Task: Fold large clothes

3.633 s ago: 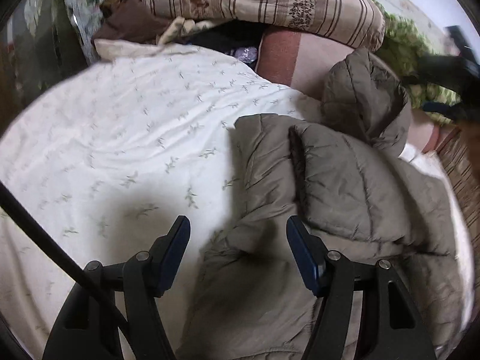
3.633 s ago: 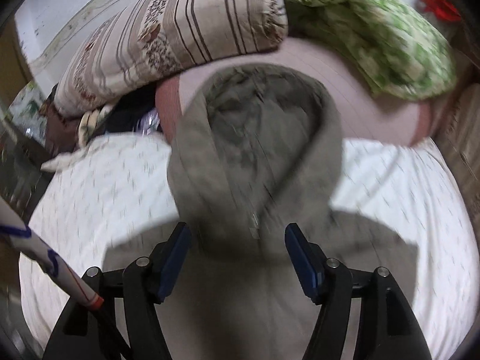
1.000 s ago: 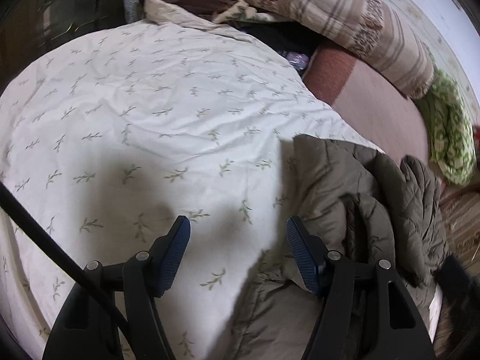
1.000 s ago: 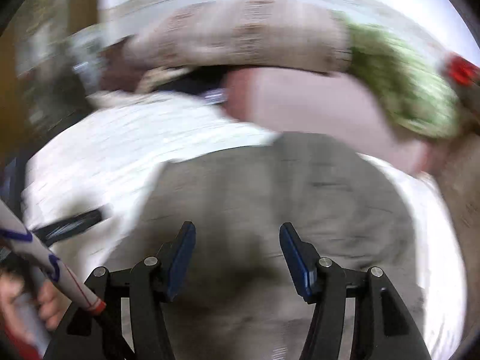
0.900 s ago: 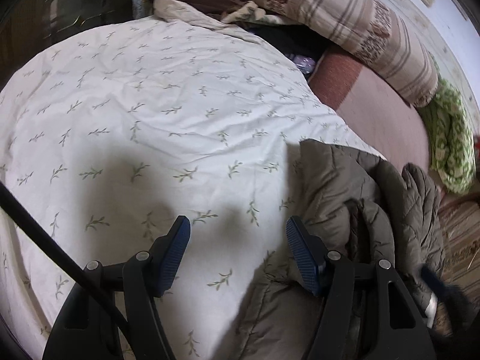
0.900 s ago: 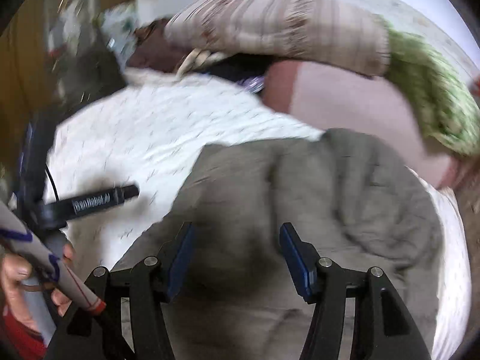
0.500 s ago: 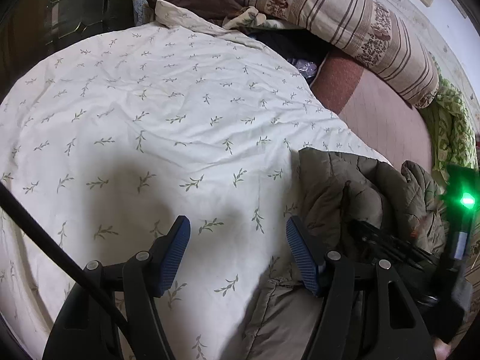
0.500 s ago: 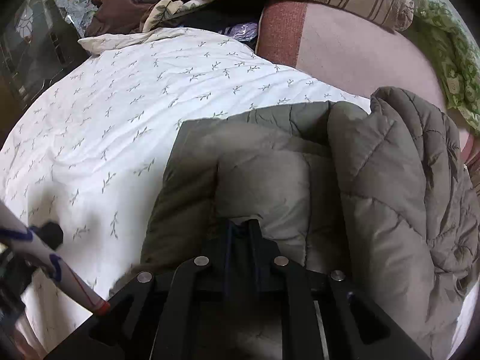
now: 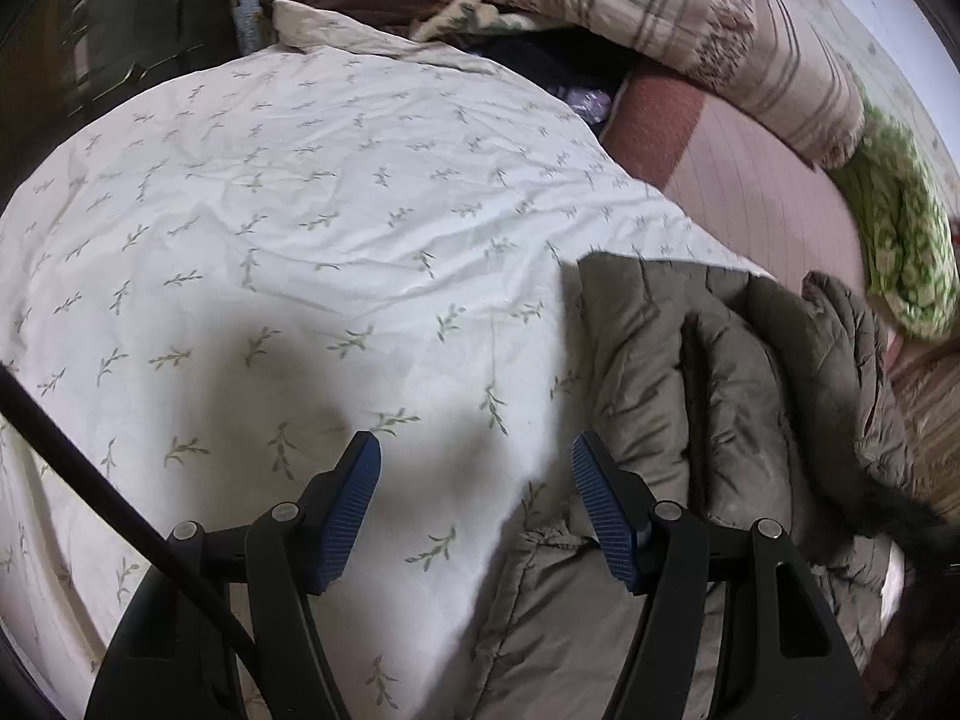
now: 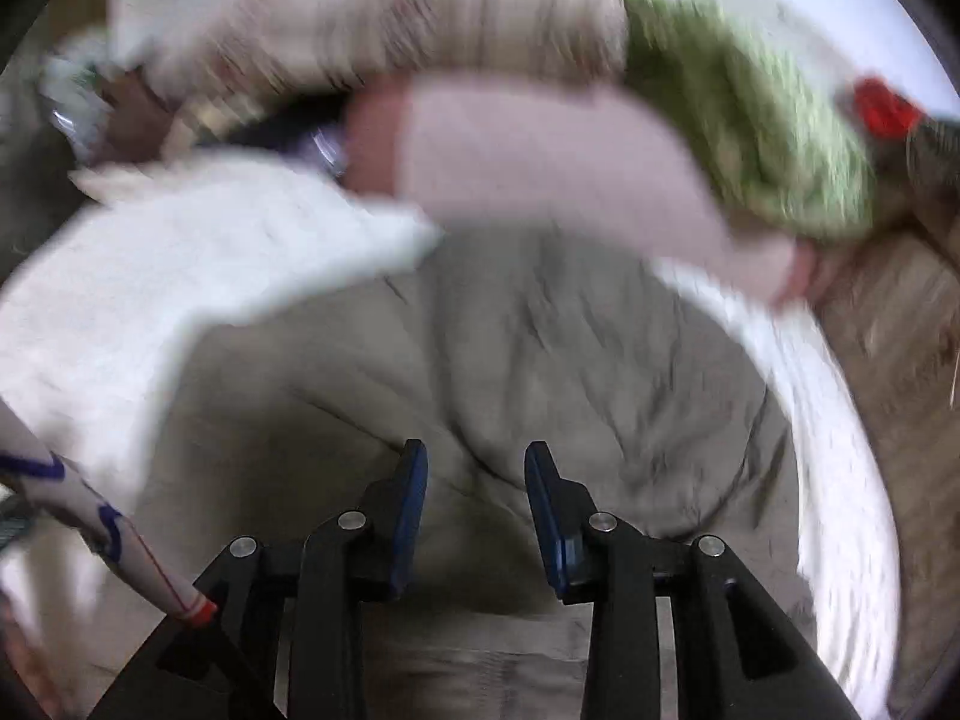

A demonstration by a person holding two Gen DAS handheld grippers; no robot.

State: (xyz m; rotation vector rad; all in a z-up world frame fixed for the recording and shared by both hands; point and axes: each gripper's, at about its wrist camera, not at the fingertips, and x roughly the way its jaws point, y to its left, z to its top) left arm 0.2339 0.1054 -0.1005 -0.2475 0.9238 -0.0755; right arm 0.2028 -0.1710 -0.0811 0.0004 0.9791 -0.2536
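Puffy coat (image 9: 738,396) lies bunched on white sheet (image 9: 312,240), near pink blanket (image 9: 774,180). Left gripper (image 9: 474,504) wide open, holds nothing, beside coat edge. Right gripper (image 10: 476,504) half open above coat, empty; picture blurry. Risk: thick folds spring back open; slippery cloth slips from fingers.

**Two wrist views over one bed**

The left wrist view is taken from above the near left part of the bed, aimed forward and down along the left gripper (image 9: 474,501); the leaf-print sheet (image 9: 312,228) fills most of it, and the quilted jacket (image 9: 708,372) is caught at the right. The right wrist view is set lower and closer, blurred, aimed along the right gripper (image 10: 476,501) straight over the jacket (image 10: 540,360). Shared by both are the jacket, the sheet (image 10: 198,264), the striped bolster (image 9: 690,18) and the green bedding (image 9: 900,240) at the far side.
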